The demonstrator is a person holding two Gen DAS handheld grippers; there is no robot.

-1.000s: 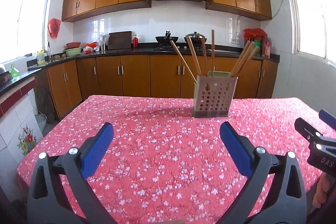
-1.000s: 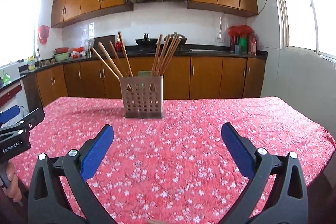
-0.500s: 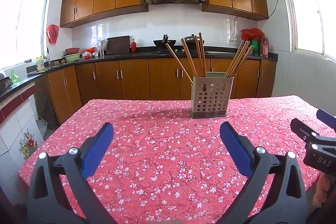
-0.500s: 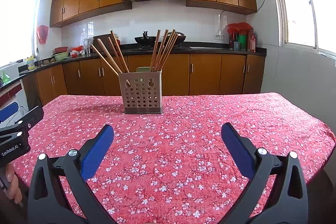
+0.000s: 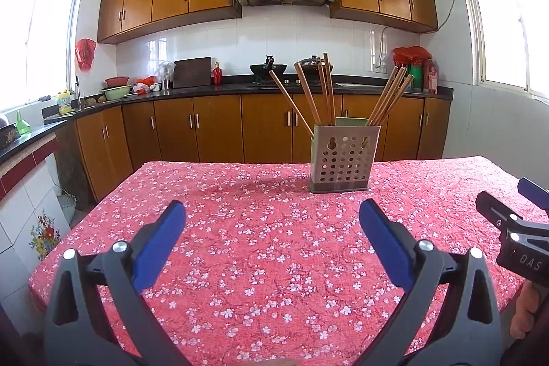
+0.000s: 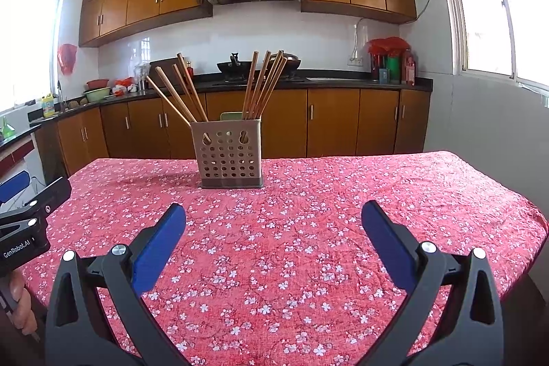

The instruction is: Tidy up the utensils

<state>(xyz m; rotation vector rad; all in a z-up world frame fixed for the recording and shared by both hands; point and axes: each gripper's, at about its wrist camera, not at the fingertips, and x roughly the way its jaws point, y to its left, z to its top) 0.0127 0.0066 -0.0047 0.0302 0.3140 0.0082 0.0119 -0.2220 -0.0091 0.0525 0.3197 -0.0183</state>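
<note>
The left gripper point(image 5: 271, 211) stands wide open with nothing between its blue pads point(image 5: 159, 240), hovering low over the near part of the table point(image 5: 240, 263). The right gripper point(image 6: 272, 213) is the same, spread wide and empty, level with its partner; each shows at the edge of the other's view, held in a hand point(image 6: 20, 307). Ahead of both, well apart from the fingertips, a perforated holder point(image 6: 228, 155) stands upright on the red flowered cloth near the far edge. Chopsticks point(image 6: 178, 93) fan out of it in two bunches, one leaning left and one leaning right point(image 6: 266, 81), with something pale green point(image 6: 231, 116) showing behind the rim. No loose utensil lies on the cloth in either view. Judging by this, the work is either just beginning or already finished, since everything visible sits in the holder; which compartment each bunch occupies cannot be told. If sorting is wanted, the next move calls for an advance toward the holder and a narrow pinch on a single stick high on its shaft, while the other gripper steadies the light holder against tipping.
</note>
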